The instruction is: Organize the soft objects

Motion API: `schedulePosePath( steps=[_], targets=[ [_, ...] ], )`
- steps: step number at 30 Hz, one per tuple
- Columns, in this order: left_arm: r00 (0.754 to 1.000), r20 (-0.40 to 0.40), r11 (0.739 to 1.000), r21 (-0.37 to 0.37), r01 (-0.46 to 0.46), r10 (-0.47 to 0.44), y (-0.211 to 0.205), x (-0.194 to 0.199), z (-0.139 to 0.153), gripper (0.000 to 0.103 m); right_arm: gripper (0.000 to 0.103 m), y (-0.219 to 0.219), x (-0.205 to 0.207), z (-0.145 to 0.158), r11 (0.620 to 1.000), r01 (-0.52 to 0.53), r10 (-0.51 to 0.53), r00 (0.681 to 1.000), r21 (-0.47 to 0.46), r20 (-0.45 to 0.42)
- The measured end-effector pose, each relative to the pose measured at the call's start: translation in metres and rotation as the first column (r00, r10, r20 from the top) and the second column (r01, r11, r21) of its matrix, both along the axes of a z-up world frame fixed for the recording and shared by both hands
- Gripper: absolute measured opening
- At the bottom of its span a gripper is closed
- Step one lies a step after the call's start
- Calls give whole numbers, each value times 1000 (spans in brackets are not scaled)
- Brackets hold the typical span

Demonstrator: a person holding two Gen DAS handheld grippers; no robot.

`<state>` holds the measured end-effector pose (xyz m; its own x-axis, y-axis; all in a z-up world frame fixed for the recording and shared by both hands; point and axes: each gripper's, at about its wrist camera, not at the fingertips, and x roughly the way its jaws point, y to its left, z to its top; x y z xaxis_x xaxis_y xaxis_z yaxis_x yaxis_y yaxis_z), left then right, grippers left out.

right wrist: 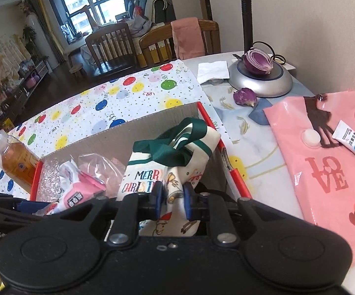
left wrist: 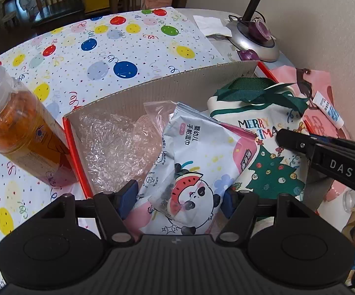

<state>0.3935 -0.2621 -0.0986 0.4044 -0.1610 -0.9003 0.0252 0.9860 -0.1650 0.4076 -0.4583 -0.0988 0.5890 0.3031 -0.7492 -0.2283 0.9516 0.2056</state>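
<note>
Inside cardboard box (left wrist: 167,83): wet-wipes pack (left wrist: 192,162) between spread left tongs (left wrist: 177,194); Christmas tote bag (right wrist: 170,172) clamped by right tongs (right wrist: 173,202). Risk: thin fabric pinch may slip.

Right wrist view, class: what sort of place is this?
Most likely a home dining and living room. Wooden dining chairs stand at the table's far side, a balloon-print tablecloth covers the table, and a big window lights a cluttered sitting area behind.
</note>
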Motion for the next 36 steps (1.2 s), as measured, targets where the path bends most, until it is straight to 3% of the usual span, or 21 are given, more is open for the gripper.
schedulePosePath(
  steps=[6, 17, 23, 36],
  targets=[
    [999, 17, 1000, -5, 31, -31, -1, -2, -3, 71, 27, 2, 0, 2, 1000, -13, 13, 1000, -9, 0],
    [997, 68, 997, -57, 50, -46, 8, -15, 9, 80, 62, 0, -18, 14, 998, -37, 38, 999, -49, 33],
    [990, 126, 996, -54, 71, -64, 15, -31, 25, 80, 68, -1, -37, 28, 998, -53, 55, 996, -35, 69],
    [927, 337, 982, -27, 186, -166, 41, -97, 80, 80, 81, 22, -97, 72, 995, -99, 89, 974, 34, 210]
  ],
)
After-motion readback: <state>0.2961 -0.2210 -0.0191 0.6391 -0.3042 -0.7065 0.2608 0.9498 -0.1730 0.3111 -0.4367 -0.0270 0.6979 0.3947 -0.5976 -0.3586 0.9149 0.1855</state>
